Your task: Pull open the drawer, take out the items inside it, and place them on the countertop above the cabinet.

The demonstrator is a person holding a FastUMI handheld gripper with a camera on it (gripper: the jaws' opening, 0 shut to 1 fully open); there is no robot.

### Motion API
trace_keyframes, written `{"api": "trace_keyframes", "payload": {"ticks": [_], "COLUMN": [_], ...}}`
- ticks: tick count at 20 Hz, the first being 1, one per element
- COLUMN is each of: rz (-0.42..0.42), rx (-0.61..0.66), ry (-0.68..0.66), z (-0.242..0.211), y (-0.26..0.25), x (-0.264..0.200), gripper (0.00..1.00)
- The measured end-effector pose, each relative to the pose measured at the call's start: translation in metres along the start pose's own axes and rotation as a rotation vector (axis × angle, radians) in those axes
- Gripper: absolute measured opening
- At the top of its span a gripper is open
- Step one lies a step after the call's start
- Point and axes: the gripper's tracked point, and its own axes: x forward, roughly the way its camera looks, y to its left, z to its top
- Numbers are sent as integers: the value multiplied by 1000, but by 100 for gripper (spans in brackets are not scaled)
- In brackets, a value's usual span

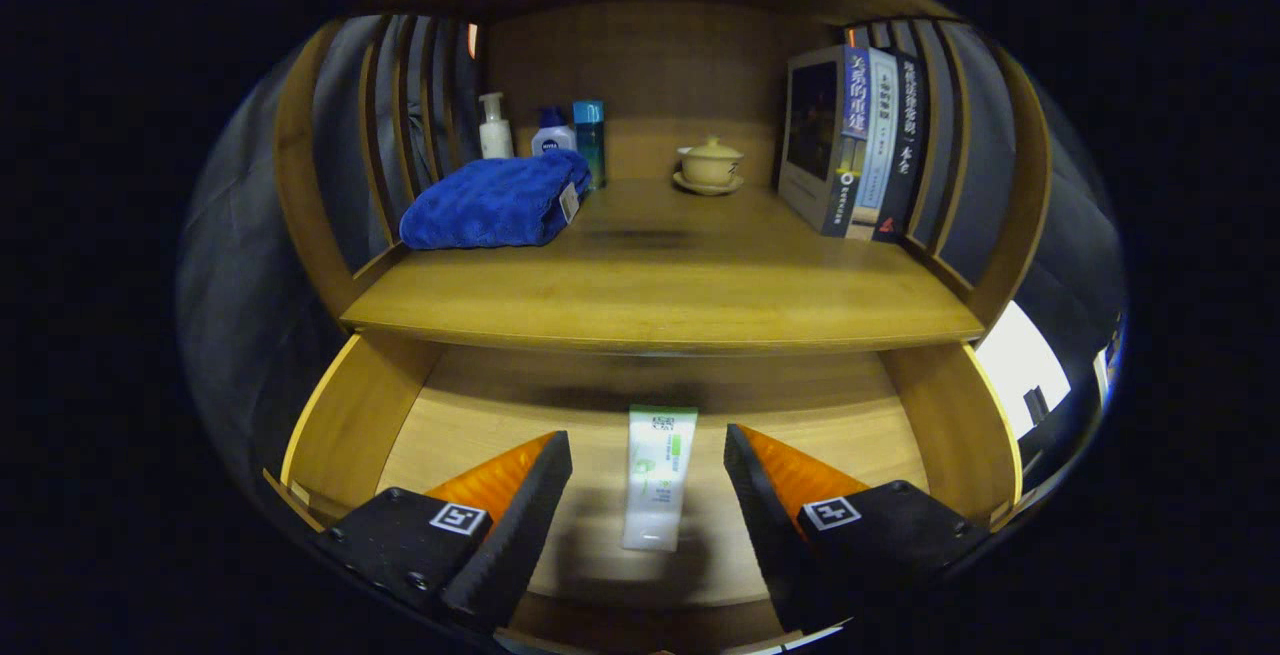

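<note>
a: where's the tube (659, 476) from the hand-held gripper (648, 480)?

b: lying flat on the floor of the open drawer (352, 420), in the gap between the two fingers, which stand wide apart and touch nothing. its long axis runs straight away from the hand-held gripper, one end nearest us, the far end reaching back toward the shadow under the table (660, 285).

a: so the fingers sit either side of its narrow width?

b: yes, i'd judge the line-up good: the jaws would close across the short side. whether they're low enough to catch it i can't tell; the tube looks to lie below them.

a: anything in the way?

b: inside the drawer, nothing else i can see. the front lip of the table overhangs the drawer's back part, so a lift likely has to come toward us first. up top, a folded blue towel (495, 202), three bottles (545, 130), a lidded cup (710, 165) on a saucer and books (860, 140) ring a bare middle patch.
</note>
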Motion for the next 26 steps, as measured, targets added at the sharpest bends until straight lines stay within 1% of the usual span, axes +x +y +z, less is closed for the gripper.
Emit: {"api": "trace_keyframes", "payload": {"ticks": [2, 4, 5, 9, 11, 13, 17, 22, 26], "rz": [-8, -16, -6, -21, -23, -31, -27, 16, 50], "rx": [-4, -10, 1, 24, 28, 45, 88, 95, 77], "ry": [67, 155, 211, 368, 412, 454, 445, 410, 387], "z": [-4, -17, -25, -51, -60, -73, -73, -68, -56], "y": [-2, -3, -1, -3, -2, -4, -8, -7, -5], "x": [14, 28, 31, 41, 45, 49, 46, 15, -17], "gripper": [99, 99, 99, 94, 91, 80, 65, 46, 46]}}
